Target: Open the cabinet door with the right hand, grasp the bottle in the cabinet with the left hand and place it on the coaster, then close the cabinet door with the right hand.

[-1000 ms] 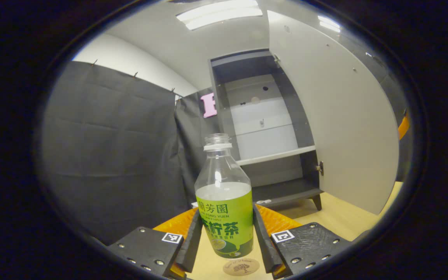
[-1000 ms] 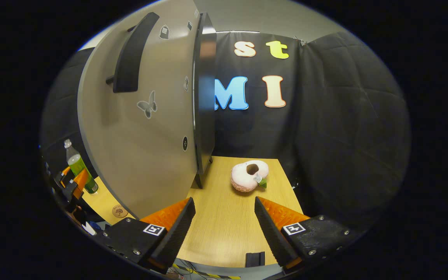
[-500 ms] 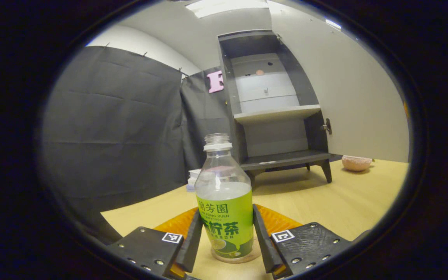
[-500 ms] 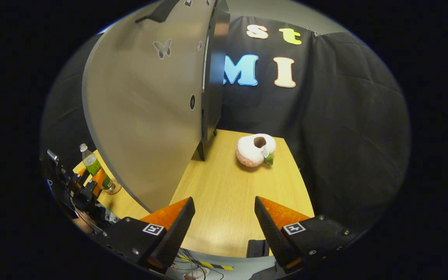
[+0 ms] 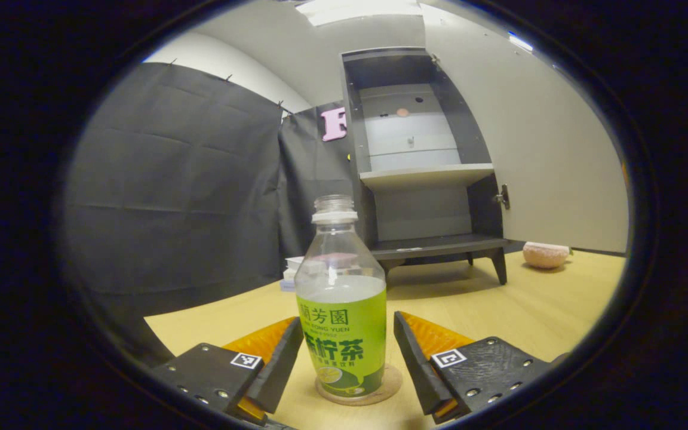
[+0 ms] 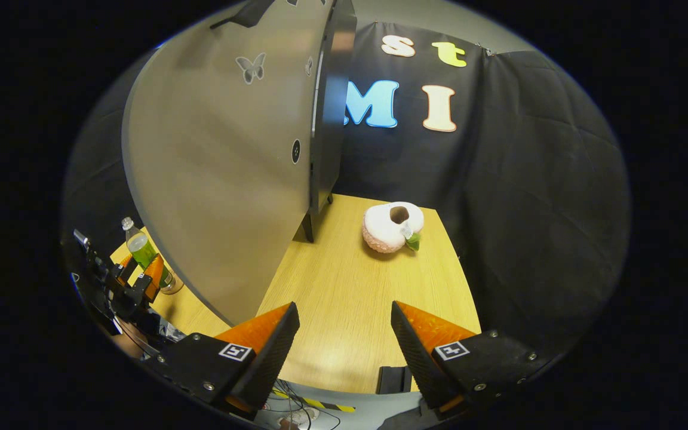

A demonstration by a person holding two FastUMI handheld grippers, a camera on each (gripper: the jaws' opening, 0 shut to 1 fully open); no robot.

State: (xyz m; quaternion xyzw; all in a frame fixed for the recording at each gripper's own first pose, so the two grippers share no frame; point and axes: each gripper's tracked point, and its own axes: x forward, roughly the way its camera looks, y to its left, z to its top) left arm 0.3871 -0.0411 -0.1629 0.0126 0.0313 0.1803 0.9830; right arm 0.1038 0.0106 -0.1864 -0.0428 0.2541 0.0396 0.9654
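A clear bottle (image 5: 341, 310) with a green label and no cap stands upright on a round wooden coaster (image 5: 393, 382) on the table. My left gripper (image 5: 349, 321) is open around it, a finger on each side; a narrow gap shows at the right finger. Behind stands the dark cabinet (image 5: 424, 174) with its pale door (image 5: 547, 155) swung wide. In the right gripper view the door (image 6: 218, 179) is at the left, and the bottle (image 6: 140, 248) with the left gripper shows small at the far left. My right gripper (image 6: 344, 313) hangs open over the table, holding nothing.
A pink plush toy (image 6: 392, 226) lies on the wooden table (image 6: 344, 286) right of the cabinet, also seen past the door as the plush toy (image 5: 546, 254). A small white stack (image 5: 293, 272) sits by the black cloth wall. The table's near edge (image 6: 344, 397) lies under my right gripper.
The bottle came down onto the coaster, and my left gripper's fingers have since parted from it. The right gripper pulled back from the door a second ago and has hardly moved since.
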